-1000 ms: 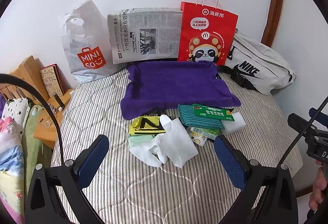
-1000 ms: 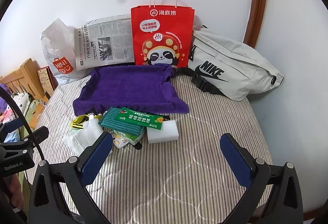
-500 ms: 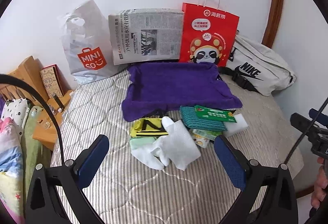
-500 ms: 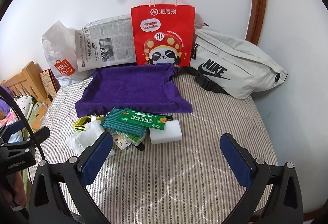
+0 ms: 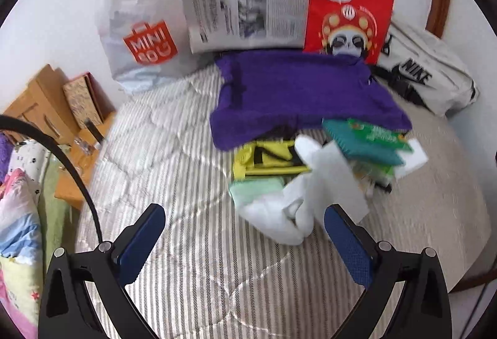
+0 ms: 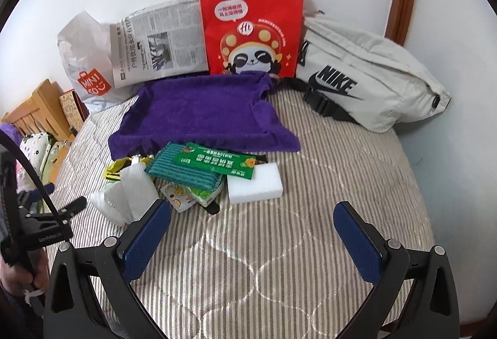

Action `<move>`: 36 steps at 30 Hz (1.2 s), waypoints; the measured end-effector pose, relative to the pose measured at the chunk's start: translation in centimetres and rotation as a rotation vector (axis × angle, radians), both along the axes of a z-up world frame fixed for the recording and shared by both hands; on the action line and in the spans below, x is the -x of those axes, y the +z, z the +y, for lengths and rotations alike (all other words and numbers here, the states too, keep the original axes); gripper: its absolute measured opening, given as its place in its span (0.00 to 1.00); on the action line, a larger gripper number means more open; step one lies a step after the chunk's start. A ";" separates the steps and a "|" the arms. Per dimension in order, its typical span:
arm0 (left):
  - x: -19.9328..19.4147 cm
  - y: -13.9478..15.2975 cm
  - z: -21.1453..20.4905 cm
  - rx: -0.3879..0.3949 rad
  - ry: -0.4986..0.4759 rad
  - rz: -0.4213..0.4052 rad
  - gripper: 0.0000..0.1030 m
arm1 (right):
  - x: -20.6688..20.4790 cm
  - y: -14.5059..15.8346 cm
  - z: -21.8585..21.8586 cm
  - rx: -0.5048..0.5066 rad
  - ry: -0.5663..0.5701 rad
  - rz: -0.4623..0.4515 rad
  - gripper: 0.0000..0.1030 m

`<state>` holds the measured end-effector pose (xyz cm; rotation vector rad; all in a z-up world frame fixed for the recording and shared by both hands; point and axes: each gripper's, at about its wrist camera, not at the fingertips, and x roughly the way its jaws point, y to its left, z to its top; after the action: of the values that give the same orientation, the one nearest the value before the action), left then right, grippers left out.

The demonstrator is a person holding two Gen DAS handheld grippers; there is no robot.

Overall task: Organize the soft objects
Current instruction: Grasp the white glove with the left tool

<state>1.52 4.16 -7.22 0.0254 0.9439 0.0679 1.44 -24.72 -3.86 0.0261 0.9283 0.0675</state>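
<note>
A purple towel lies spread on the striped bed, also in the right wrist view. In front of it is a pile: white cloths, a mint cloth, a yellow-black item, a teal cloth pack with a green label, a printed wipe packet and a white sponge block. My left gripper is open and empty just before the white cloths. My right gripper is open and empty in front of the sponge.
Against the wall stand a MINISO plastic bag, a newspaper, a red paper bag and a grey Nike bag. A wooden headboard and bedding sit at the left.
My left gripper has moved forward and down toward the white cloths, which now appear larger and blurred. My right gripper has shifted slightly closer to the pile.
</note>
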 end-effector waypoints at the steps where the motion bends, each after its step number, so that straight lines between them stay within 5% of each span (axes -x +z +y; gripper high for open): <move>1: 0.0 -0.8 0.3 0.002 -0.009 0.010 0.98 | -0.2 -0.3 0.0 -0.003 0.002 0.007 1.00; 5: -0.4 -3.2 1.0 0.045 -0.045 0.040 0.97 | -1.1 -1.7 0.2 -0.004 0.006 0.045 1.00; 15: -2.8 -7.6 0.6 -0.014 -0.133 0.086 0.92 | -2.9 -4.4 0.7 0.028 0.015 0.120 1.00; 24: -5.4 -9.3 -1.1 0.007 -0.214 0.094 0.21 | -4.0 -5.7 1.4 0.051 0.036 0.161 1.00; 26: -5.5 -9.3 -1.0 0.025 -0.215 0.082 0.12 | -4.1 -5.9 1.5 0.054 0.038 0.168 1.00; 36: -2.5 -6.4 1.2 0.105 -0.208 0.010 0.12 | -4.3 -7.1 0.6 0.065 0.033 0.186 1.00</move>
<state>4.02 5.40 -13.64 0.0264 0.9495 -0.1739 5.71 -24.13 -10.94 -0.0438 1.1163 0.0668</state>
